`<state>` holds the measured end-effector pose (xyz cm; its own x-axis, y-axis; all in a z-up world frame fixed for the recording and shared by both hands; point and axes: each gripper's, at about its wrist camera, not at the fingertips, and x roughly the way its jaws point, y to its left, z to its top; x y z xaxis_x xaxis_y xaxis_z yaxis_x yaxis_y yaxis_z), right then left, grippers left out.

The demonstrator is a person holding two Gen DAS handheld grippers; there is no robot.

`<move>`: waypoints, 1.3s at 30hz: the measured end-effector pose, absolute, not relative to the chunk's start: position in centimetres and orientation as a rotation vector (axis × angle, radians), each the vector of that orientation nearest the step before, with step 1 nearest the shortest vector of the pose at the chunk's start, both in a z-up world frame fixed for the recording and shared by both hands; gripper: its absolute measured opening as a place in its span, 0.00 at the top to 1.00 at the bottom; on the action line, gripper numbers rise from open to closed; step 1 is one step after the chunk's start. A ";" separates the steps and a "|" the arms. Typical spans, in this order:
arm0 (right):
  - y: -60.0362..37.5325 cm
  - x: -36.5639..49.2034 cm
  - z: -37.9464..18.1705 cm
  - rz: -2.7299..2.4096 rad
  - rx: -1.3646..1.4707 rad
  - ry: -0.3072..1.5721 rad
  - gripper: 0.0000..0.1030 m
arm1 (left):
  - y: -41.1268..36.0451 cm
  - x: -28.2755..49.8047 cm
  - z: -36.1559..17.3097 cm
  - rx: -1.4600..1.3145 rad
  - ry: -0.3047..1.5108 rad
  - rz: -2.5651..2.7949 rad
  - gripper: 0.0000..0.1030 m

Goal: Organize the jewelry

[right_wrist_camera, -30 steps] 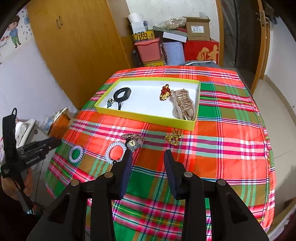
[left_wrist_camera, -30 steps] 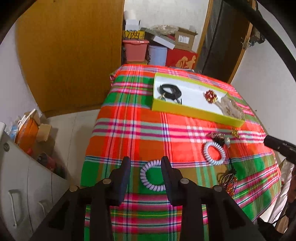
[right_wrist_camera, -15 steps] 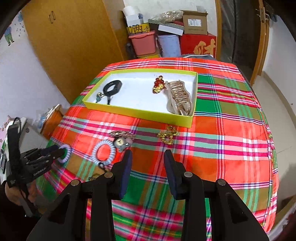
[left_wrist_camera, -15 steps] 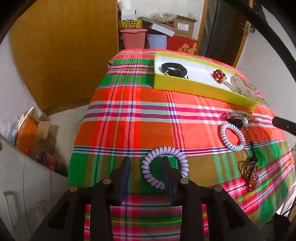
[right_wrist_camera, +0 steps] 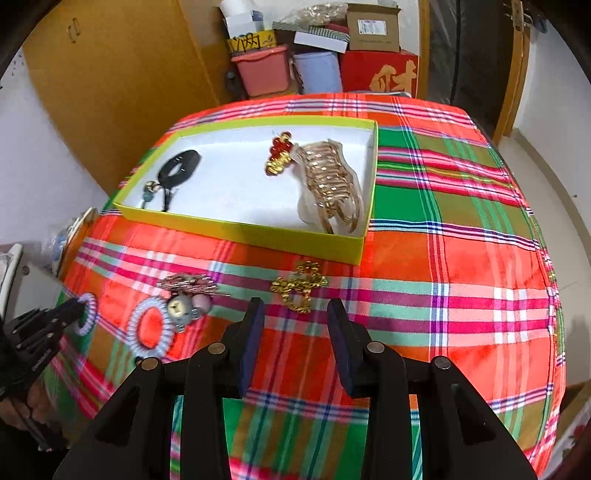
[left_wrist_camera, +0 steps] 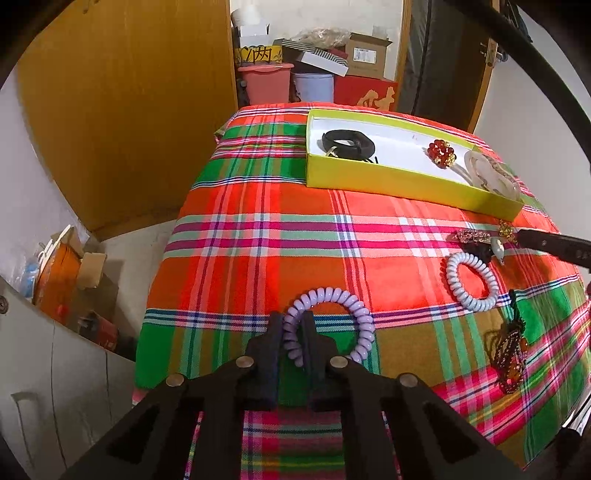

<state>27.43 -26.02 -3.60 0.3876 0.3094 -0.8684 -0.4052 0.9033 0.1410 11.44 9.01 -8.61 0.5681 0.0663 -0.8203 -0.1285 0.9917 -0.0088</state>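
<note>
Left gripper (left_wrist_camera: 293,338) clenched on purple coil tie (left_wrist_camera: 328,321), lower centre; light, springy, I judged rim grip best | right gripper (right_wrist_camera: 295,314) released, empty

Behind the counter, a pink plastic bin (right_wrist_camera: 263,72) stands just beside a pale blue bucket (right_wrist_camera: 320,72). To the right of them is a red box (right_wrist_camera: 380,74) with a gold character on it, and a brown cardboard carton (right_wrist_camera: 373,29) sits on top. A wooden wardrobe (left_wrist_camera: 122,103) fills the left wall. Down on the floor at the left stands an orange container (left_wrist_camera: 61,273).
</note>
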 end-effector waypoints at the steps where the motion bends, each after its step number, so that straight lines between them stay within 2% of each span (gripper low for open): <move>1: -25.9 27.6 -3.9 0.453 -0.109 1.085 0.65 | 9.0 11.5 -8.6 -0.076 0.961 0.110 0.91; 8: -24.4 27.0 -4.7 0.454 -0.223 1.048 0.65 | 9.1 12.1 -8.5 -0.113 0.969 0.096 0.91; 10: -24.2 26.8 -4.8 0.462 -0.235 1.036 0.80 | 9.1 12.2 -8.5 -0.119 0.970 0.092 0.91; 12: -24.1 26.8 -4.9 0.459 -0.238 1.032 0.89 | 9.0 12.3 -8.4 -0.121 0.971 0.090 0.91; 13: -24.2 26.9 -4.9 0.460 -0.236 1.031 0.90 | 9.0 12.3 -8.4 -0.121 0.971 0.088 0.91; 22: -24.8 26.6 -4.0 0.485 -0.186 1.038 0.91 | 9.0 12.2 -7.6 -0.143 0.956 0.081 0.91; 39: -26.6 24.9 3.0 0.544 -0.064 0.931 0.91 | 7.9 12.1 -3.8 -0.140 0.884 0.050 0.91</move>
